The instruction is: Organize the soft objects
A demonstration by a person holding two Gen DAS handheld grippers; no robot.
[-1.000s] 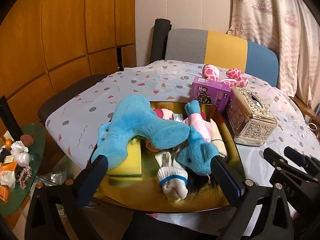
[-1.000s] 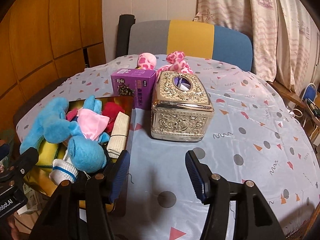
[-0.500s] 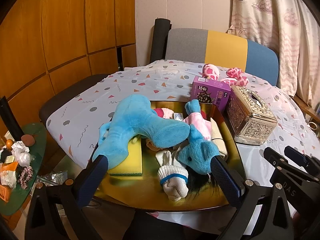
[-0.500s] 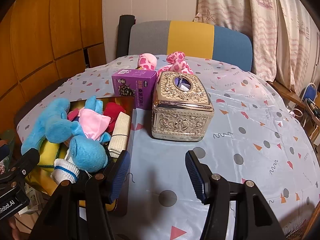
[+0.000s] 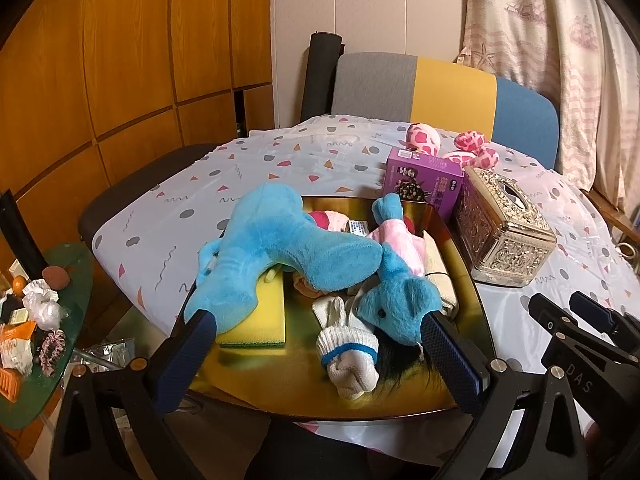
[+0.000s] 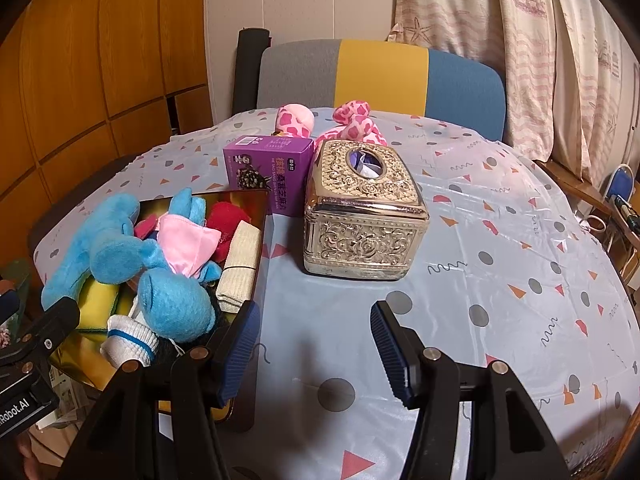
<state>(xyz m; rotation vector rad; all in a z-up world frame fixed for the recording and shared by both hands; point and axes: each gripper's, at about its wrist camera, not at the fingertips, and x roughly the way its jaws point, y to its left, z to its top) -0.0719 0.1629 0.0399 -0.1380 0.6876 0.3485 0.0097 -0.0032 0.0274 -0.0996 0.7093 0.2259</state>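
A gold tray (image 5: 276, 380) at the table's near left holds soft things: a big blue plush (image 5: 288, 248), a smaller blue plush in a pink top (image 5: 396, 300), a white sock with a blue band (image 5: 348, 352), a yellow sponge (image 5: 260, 312) and a folded beige cloth (image 6: 240, 264). A pink spotted plush (image 6: 352, 120) lies at the far side of the table. My left gripper (image 5: 316, 364) is open and empty over the tray's near edge. My right gripper (image 6: 314, 348) is open and empty over the tablecloth, right of the tray (image 6: 68, 352).
A gold tissue box (image 6: 360, 216) and a purple carton (image 6: 268, 168) stand mid-table. A chair (image 6: 380, 72) is behind the table. A low green side table (image 5: 48, 320) with clutter is at the far left. Curtains hang at the right.
Both grippers have drawn back slightly toward the table's near side. Nothing was taken hold of or moved.
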